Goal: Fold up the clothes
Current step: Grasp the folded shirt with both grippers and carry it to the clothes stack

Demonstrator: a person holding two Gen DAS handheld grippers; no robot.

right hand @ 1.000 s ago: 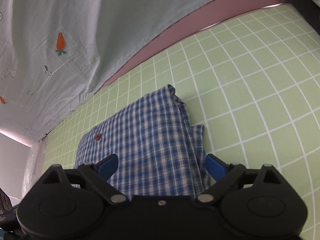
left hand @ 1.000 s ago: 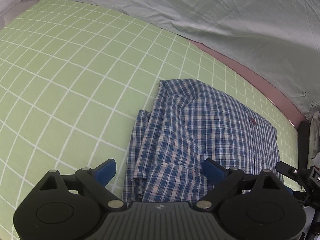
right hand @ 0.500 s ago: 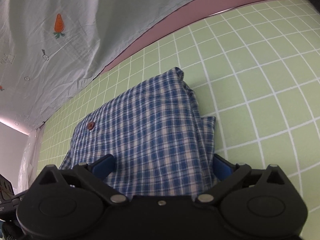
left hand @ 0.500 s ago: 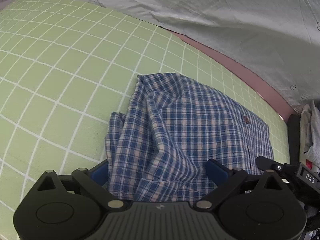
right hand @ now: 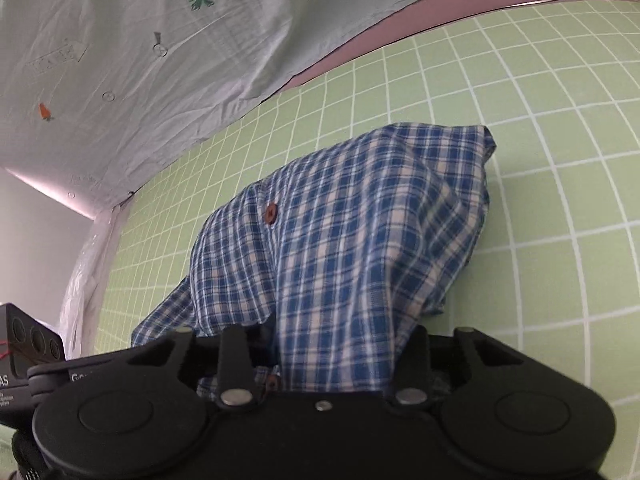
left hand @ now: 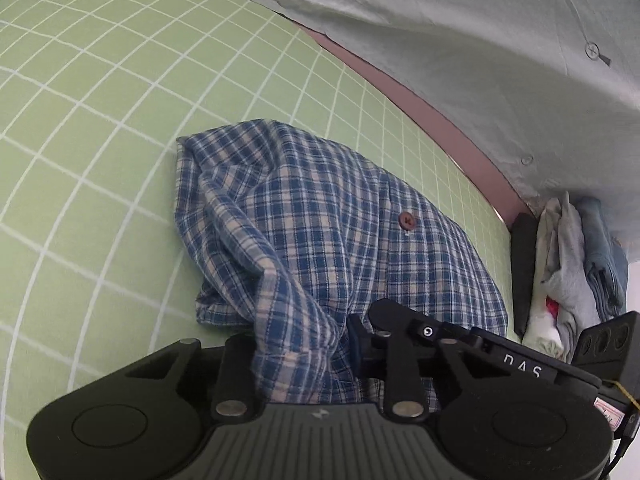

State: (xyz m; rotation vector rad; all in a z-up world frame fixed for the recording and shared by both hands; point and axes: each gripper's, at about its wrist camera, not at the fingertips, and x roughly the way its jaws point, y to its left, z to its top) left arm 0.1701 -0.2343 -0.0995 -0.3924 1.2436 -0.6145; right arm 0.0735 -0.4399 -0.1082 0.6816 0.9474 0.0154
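Note:
A blue-and-white plaid shirt (left hand: 340, 232) lies folded on the green checked sheet (left hand: 100, 120), a brown button on top. My left gripper (left hand: 298, 344) is at the shirt's near edge; its jaws are closing, and a ridge of cloth is pinched between the fingers and pulled up. In the right wrist view the same plaid shirt (right hand: 352, 232) tents up toward my right gripper (right hand: 332, 356), whose jaws are closing with a fold of cloth pressed between them. The pads of both are hidden by fabric. The two grippers sit side by side, the right one's body (left hand: 480, 344) just beside the left.
A pale duvet with carrot prints (right hand: 160, 60) covers the far side, and a pink band (left hand: 440, 120) runs along its edge. A pile of light clothes (left hand: 568, 264) and a dark object sit at the right end. The green checked sheet (right hand: 540, 120) stretches wide beyond the shirt.
Both grippers have moved forward onto the shirt's near edge and gone from wide open to closed on cloth. The flat fabric is now bunched into raised folds.

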